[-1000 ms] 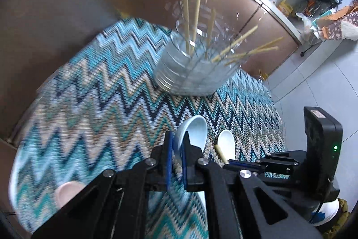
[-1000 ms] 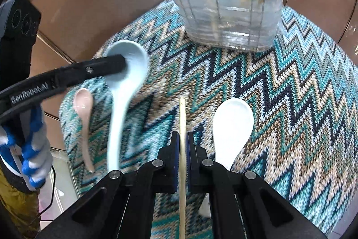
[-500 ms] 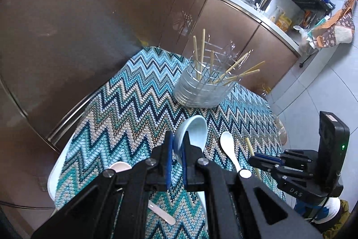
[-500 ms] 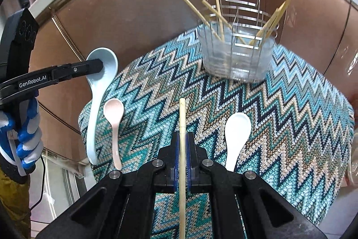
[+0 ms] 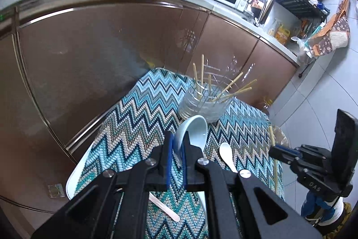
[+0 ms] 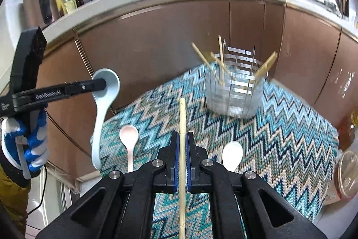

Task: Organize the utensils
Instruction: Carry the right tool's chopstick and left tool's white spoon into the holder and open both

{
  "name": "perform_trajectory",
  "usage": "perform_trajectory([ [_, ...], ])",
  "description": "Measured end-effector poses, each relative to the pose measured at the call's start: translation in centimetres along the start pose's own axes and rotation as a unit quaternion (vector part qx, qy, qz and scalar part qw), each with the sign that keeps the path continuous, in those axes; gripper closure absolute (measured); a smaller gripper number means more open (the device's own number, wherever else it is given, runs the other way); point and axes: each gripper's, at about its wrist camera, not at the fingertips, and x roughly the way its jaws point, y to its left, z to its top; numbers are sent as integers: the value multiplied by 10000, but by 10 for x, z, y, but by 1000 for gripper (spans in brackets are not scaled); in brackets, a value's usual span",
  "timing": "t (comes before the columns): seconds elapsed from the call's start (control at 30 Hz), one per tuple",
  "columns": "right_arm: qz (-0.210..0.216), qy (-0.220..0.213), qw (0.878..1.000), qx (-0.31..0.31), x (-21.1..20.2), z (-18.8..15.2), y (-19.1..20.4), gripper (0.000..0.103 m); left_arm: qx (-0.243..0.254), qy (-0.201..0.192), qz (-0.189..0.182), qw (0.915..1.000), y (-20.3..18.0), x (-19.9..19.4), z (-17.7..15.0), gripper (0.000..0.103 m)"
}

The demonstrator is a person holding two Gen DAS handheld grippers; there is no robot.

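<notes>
My left gripper point(image 5: 177, 145) is shut on the rim of a pale blue soup spoon point(image 5: 195, 132), lifted clear of the zigzag cloth point(image 5: 138, 124). From the right wrist view the same gripper point(image 6: 101, 85) holds that blue spoon point(image 6: 101, 109) with its handle hanging down. My right gripper point(image 6: 183, 145) is shut on a bamboo chopstick point(image 6: 182, 113), also lifted; it shows as the right gripper point(image 5: 276, 152) with the chopstick point(image 5: 273, 138) at the table's right edge. A clear wire-ribbed utensil holder point(image 6: 235, 91) point(image 5: 204, 102) with several chopsticks stands at the far side.
A white spoon point(image 6: 232, 155) point(image 5: 226, 155) and a pink spoon point(image 6: 129, 138) point(image 5: 164, 207) lie on the cloth. Brown cabinet fronts point(image 5: 100, 55) close in behind the table. A gloved hand point(image 6: 29, 145) grips the left tool. A lidded tub point(image 6: 348, 176) sits off the right edge.
Both grippers have risen and drawn back from the holder, carrying the blue spoon and the chopstick; the table and holder now look smaller and farther.
</notes>
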Motion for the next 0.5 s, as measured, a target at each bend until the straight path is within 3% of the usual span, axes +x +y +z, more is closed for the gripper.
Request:
perform_trajectory([
  [0.5,299,-1072,9938,-54,-22,46,-9,97,196,-451,-6,9988,-27,-2,29,97],
])
